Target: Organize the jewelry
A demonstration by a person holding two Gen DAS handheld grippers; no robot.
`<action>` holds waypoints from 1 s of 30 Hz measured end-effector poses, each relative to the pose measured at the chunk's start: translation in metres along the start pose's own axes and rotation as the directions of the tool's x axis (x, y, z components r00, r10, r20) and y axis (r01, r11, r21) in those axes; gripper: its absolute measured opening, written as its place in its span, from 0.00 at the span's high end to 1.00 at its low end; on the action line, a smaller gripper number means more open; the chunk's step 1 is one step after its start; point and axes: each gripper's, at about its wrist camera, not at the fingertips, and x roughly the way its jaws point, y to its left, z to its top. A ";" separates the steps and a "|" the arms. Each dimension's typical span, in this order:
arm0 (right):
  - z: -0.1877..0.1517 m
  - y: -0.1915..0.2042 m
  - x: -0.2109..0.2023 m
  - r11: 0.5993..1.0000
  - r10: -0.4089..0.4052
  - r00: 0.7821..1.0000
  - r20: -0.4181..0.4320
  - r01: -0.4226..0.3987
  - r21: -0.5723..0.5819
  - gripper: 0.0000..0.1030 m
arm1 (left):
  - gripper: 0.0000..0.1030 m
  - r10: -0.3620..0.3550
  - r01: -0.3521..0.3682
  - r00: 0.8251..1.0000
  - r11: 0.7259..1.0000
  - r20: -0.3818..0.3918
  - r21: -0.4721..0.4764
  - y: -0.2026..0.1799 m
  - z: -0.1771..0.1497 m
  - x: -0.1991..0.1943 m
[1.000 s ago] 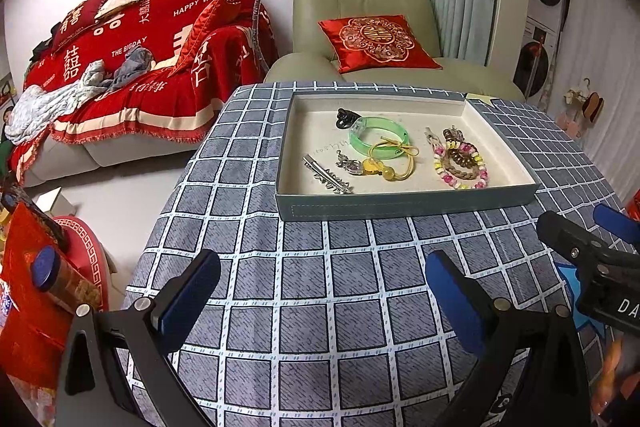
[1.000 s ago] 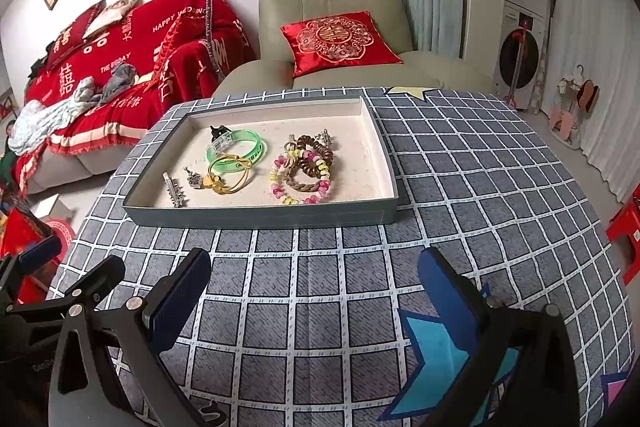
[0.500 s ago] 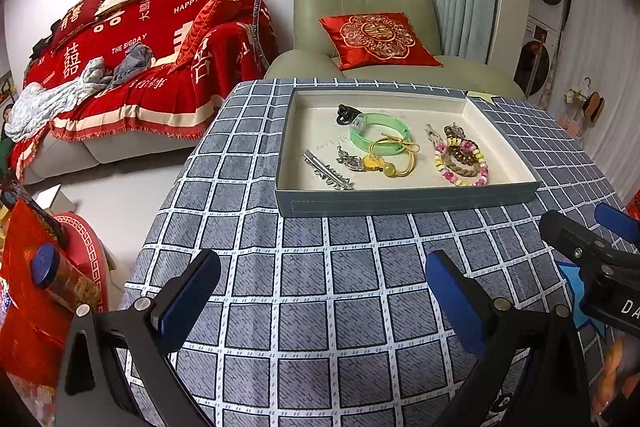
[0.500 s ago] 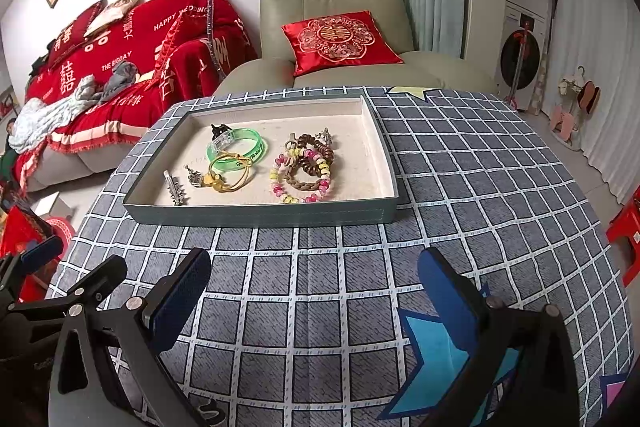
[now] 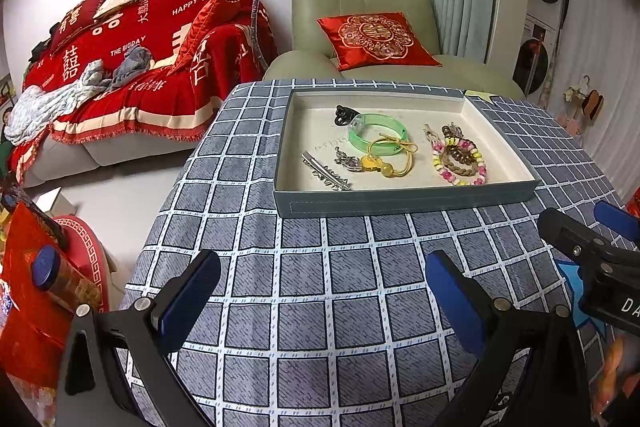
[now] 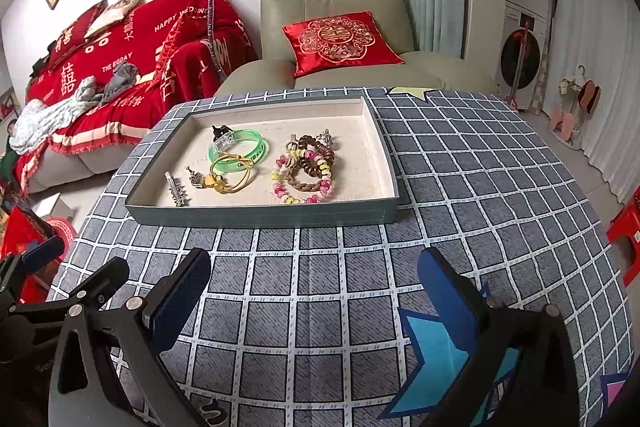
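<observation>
Jaws of the left gripper [image 5: 320, 297] and right gripper [image 6: 314, 293] stand wide apart, holding nothing, over the checked desk [image 6: 328, 267]. Beyond both, well apart, the tray [image 6: 260, 217] holds bracelets [image 6: 302, 167], a green bangle [image 6: 240, 147] and a hair clip [image 6: 176, 189].

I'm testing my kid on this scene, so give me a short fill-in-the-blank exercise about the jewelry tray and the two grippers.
1. All the jewelry lies inside the grey tray on the ____ tablecloth.
2. The translucent bangle in the tray is ____ in colour.
3. Both the left gripper and the right gripper are ____ and hold nothing.
4. The silver hair clip lies at the tray's ____ end.

Missing words: checked; green; open; left
</observation>
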 end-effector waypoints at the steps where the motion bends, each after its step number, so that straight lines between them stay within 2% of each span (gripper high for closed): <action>1: 0.000 0.000 0.000 1.000 0.000 1.000 0.001 0.000 0.000 0.00 | 0.00 0.000 0.000 1.000 1.000 0.000 0.001 -0.001 0.001 -0.001; 30: 0.002 0.001 -0.002 1.000 0.002 1.000 0.006 -0.002 -0.001 0.00 | 0.00 0.007 -0.007 1.000 1.000 0.007 0.029 -0.004 0.001 -0.004</action>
